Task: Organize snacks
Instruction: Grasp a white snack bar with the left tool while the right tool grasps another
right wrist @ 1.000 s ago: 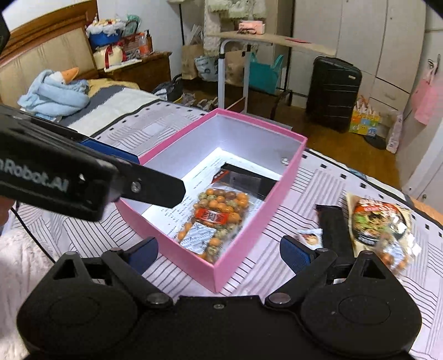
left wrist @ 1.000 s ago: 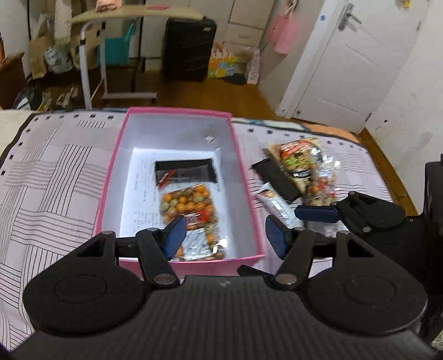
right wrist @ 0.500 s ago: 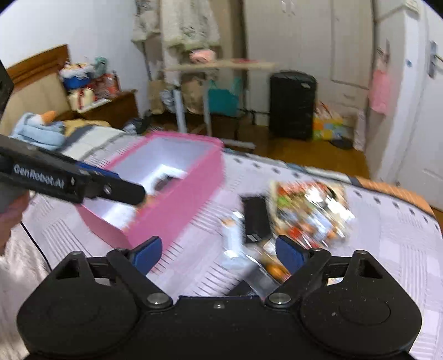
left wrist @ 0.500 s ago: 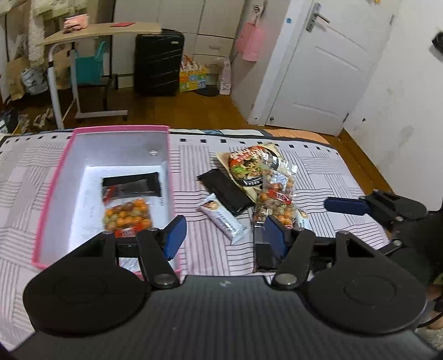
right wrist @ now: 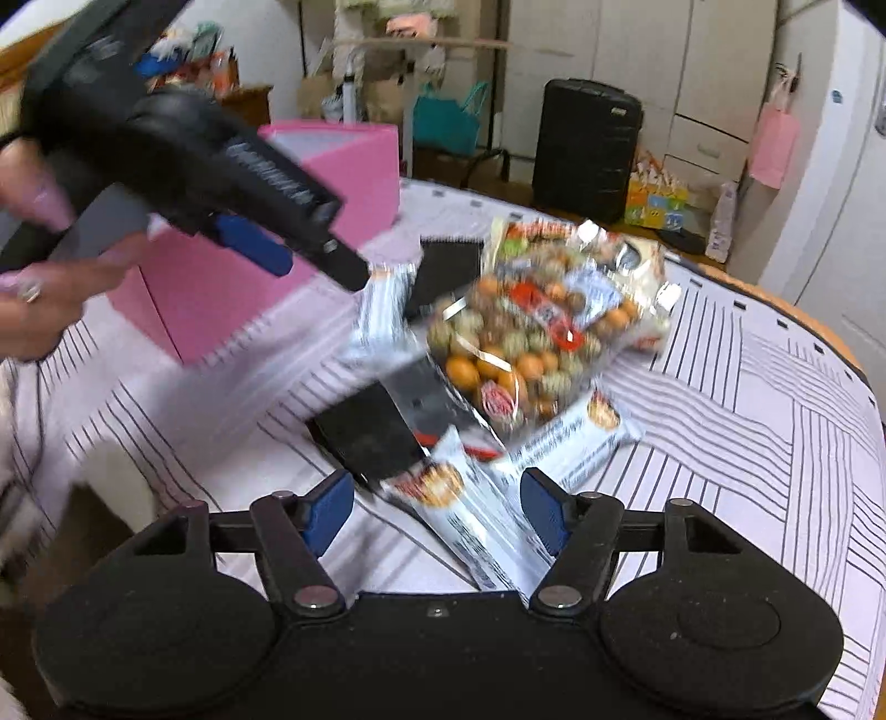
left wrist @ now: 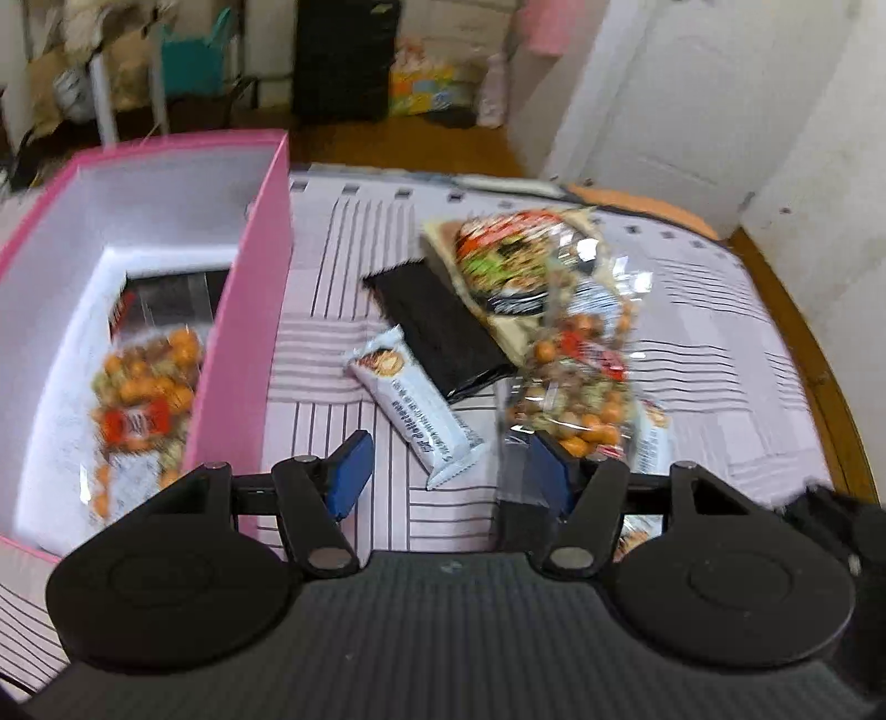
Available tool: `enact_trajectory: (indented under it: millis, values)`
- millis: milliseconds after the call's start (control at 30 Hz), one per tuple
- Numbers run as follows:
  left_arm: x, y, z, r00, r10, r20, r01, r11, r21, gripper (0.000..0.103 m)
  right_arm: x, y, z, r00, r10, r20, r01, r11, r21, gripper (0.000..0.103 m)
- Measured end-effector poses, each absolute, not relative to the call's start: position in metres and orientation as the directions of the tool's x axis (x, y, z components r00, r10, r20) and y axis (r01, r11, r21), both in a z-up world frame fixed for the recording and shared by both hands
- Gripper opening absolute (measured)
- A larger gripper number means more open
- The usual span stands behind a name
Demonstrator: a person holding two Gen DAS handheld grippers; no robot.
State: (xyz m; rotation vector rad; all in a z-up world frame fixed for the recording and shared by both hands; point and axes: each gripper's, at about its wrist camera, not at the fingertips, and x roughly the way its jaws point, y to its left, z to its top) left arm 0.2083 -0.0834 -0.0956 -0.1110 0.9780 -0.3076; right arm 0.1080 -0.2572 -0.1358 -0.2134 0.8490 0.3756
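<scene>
A pink box [left wrist: 243, 310] sits on the striped bedspread and holds a bag of orange snack balls [left wrist: 144, 399] and a dark packet [left wrist: 166, 299]. To its right lies a pile: a white snack bar [left wrist: 415, 410], a black packet [left wrist: 443, 332], a noodle packet [left wrist: 515, 260] and a bag of snack balls [left wrist: 576, 387]. My left gripper [left wrist: 448, 476] is open just short of the white bar. My right gripper [right wrist: 437, 515] is open over another white bar [right wrist: 470, 515], with the snack-ball bag [right wrist: 526, 343] and a black packet [right wrist: 371, 432] ahead. The left gripper [right wrist: 310, 260] shows there too.
The bed's edge [left wrist: 814, 354] and wooden floor run along the right. A black suitcase [right wrist: 587, 144], a white door [left wrist: 664, 99] and a side table [right wrist: 410, 50] stand beyond the bed. The pink box [right wrist: 232, 293] stands to the left of the pile.
Both grippers have swung right from the pink box to the snack pile and come lower and closer to it. Both stay open.
</scene>
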Motion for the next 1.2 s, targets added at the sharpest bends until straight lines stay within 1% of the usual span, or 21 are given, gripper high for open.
enact_trajectory:
  millis: [100,167,267,367,433,467,500,667,700,767,833,900,933,1033,1100,1200]
  values:
    - [0.224,-0.089,-0.119,0.516,-0.247,-0.82,0.13,0.969,-0.21,0.061,0.108,-0.261,-0.153,0.605,0.206,-0.769,-0.425,0.901,-0.093,0.061]
    - [0.229,-0.093,-0.133,0.529,-0.208,-0.823,0.095,0.978,-0.186,0.06,0.109,-0.262,-0.16,0.606,0.19,-0.772,-0.428,0.896,-0.115,0.061]
    - [0.235,-0.093,-0.146,0.559,-0.197,-0.806,0.065,0.979,-0.194,0.06,0.108,-0.265,-0.168,0.616,0.184,-0.766,-0.424,0.897,-0.126,0.06]
    - [0.244,-0.092,-0.155,0.58,-0.21,-0.787,0.033,0.972,-0.234,0.06,0.107,-0.268,-0.17,0.632,0.197,-0.75,-0.408,0.907,-0.106,0.06]
    - [0.252,-0.094,-0.163,0.567,-0.209,-0.797,0.014,0.969,-0.245,0.06,0.105,-0.27,-0.17,0.644,0.194,-0.74,-0.387,0.917,-0.096,0.056]
    - [0.254,-0.096,-0.166,0.564,-0.198,-0.802,0.003,0.971,-0.238,0.06,0.104,-0.27,-0.169,0.65,0.184,-0.737,-0.37,0.924,-0.096,0.05]
    - [0.255,-0.098,-0.169,0.567,-0.185,-0.803,-0.002,0.974,-0.226,0.06,0.103,-0.271,-0.169,0.65,0.174,-0.74,-0.353,0.931,-0.092,0.048]
    - [0.25,-0.105,-0.173,0.594,-0.152,-0.79,0.01,0.983,-0.181,0.06,0.103,-0.272,-0.166,0.632,0.109,-0.767,-0.228,0.972,-0.05,0.046]
    - [0.249,-0.105,-0.174,0.594,-0.148,-0.79,0.01,0.984,-0.177,0.059,0.104,-0.273,-0.165,0.622,0.09,-0.778,-0.185,0.982,-0.034,0.046]
    - [0.248,-0.104,-0.172,0.594,-0.139,-0.792,0.004,0.985,-0.17,0.051,0.107,-0.279,-0.162,0.599,0.093,-0.795,-0.086,0.995,0.052,0.046]
    - [0.247,-0.101,-0.17,0.593,-0.137,-0.794,0.005,0.986,-0.166,0.036,0.108,-0.288,-0.161,0.582,0.12,-0.805,-0.003,0.989,0.146,0.046]
    - [0.245,-0.097,-0.169,0.591,-0.146,-0.793,0.004,0.984,-0.178,0.032,0.108,-0.291,-0.162,0.574,0.14,-0.807,0.043,0.979,0.201,0.047]
    - [0.244,-0.094,-0.169,0.589,-0.155,-0.793,0.003,0.982,-0.189,0.031,0.108,-0.29,-0.163,0.571,0.138,-0.809,0.05,0.978,0.202,0.047]
    - [0.242,-0.088,-0.17,0.585,-0.178,-0.791,0.01,0.977,-0.212,0.031,0.107,-0.283,-0.166,0.568,0.12,-0.814,0.028,0.986,0.165,0.05]
    - [0.242,-0.086,-0.172,0.584,-0.178,-0.792,0.005,0.976,-0.216,0.035,0.103,-0.276,-0.166,0.576,0.099,-0.811,-0.006,0.993,0.118,0.052]
    - [0.242,-0.087,-0.173,0.584,-0.175,-0.793,0.003,0.977,-0.214,0.034,0.093,-0.27,-0.167,0.595,0.08,-0.8,-0.044,0.997,0.067,0.05]
